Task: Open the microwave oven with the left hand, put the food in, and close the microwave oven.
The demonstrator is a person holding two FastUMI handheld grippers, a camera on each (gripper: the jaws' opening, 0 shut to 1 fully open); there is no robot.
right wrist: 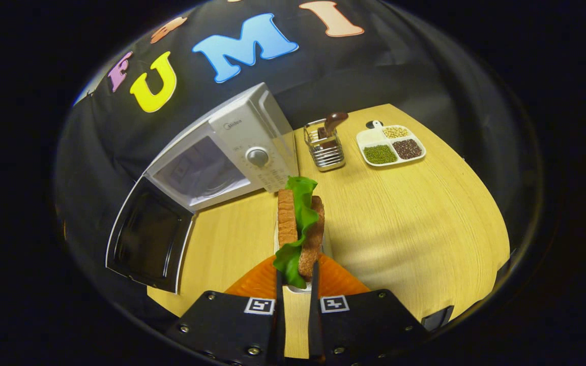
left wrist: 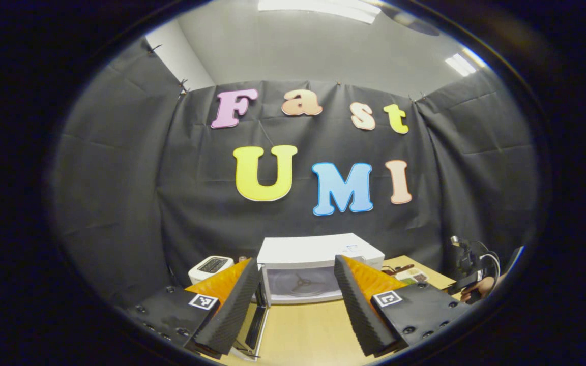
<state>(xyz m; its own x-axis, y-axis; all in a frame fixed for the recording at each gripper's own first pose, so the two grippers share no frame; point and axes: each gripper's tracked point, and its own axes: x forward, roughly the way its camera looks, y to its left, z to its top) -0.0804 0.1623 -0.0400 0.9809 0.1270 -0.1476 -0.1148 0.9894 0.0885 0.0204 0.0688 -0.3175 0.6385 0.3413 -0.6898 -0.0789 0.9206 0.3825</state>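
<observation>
- Wooden table (right wrist: 415,213) carried the microwave (right wrist: 232,152), its door (right wrist: 145,239) swung open.
- Your right gripper (right wrist: 297,277) clamped the sandwich (right wrist: 299,223) by both bread slices, near the microwave.
- Your left gripper (left wrist: 297,300) was spread wide, holding nothing.

Black cloth (left wrist: 120,193), creased and pinned along its top edge, hangs as the booth's wall behind the counter (right wrist: 415,223) and wraps round on both sides of it. The counter is pale wood with a rounded front edge. Above the cloth rise a white wall (left wrist: 181,56) and a grey ceiling (left wrist: 293,46), where bright strip lights (left wrist: 318,7) glow.
</observation>
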